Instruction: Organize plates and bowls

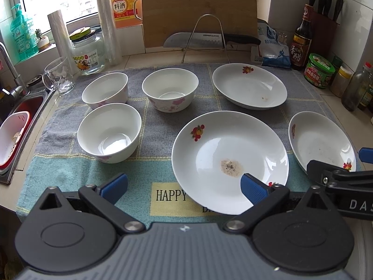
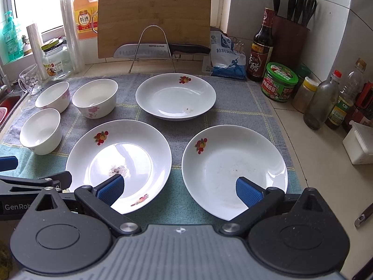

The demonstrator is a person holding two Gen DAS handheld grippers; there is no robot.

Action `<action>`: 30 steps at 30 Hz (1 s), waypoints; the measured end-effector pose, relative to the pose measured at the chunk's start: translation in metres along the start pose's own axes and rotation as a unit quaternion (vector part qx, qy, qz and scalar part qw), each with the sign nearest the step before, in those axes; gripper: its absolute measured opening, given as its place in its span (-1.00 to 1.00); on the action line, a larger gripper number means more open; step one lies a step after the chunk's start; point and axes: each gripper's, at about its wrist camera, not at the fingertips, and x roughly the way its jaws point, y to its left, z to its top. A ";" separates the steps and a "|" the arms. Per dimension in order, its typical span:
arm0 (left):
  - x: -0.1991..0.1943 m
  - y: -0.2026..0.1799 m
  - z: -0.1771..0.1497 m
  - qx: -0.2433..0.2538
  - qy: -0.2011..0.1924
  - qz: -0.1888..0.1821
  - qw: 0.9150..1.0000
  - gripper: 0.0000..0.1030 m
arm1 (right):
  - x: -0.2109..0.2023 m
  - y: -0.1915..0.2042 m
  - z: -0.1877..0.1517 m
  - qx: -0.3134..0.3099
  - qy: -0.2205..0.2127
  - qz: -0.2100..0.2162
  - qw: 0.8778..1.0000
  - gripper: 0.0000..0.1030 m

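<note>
The left gripper (image 1: pixel 184 189) is hovering with fingers apart, hiding the near rim of the stained plate (image 1: pixel 229 161); the right gripper (image 2: pixel 179 189) is gaping likewise, covering the edge of the plate right of it (image 2: pixel 234 170); only the left view is showing the sink (image 1: pixel 22 121); three bowls (image 1: pixel 109 131) are sitting left of the stained plate on the table's towel (image 1: pixel 160 121).

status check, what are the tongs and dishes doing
Left tongs and right tongs open, empty. Three plates, three bowls unstacked on towel. Nothing blocking.

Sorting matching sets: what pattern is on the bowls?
White bowls with pink flowers outside, clearest in the left wrist view.
</note>
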 end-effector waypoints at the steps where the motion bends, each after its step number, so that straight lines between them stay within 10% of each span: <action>1: 0.000 0.000 0.000 0.000 0.000 0.000 1.000 0.98 | -0.001 0.000 0.000 0.000 -0.001 0.000 1.000 1.00; 30: 0.000 -0.001 0.004 -0.001 0.002 -0.003 1.000 0.98 | -0.002 0.000 0.004 -0.004 -0.006 -0.004 1.000 1.00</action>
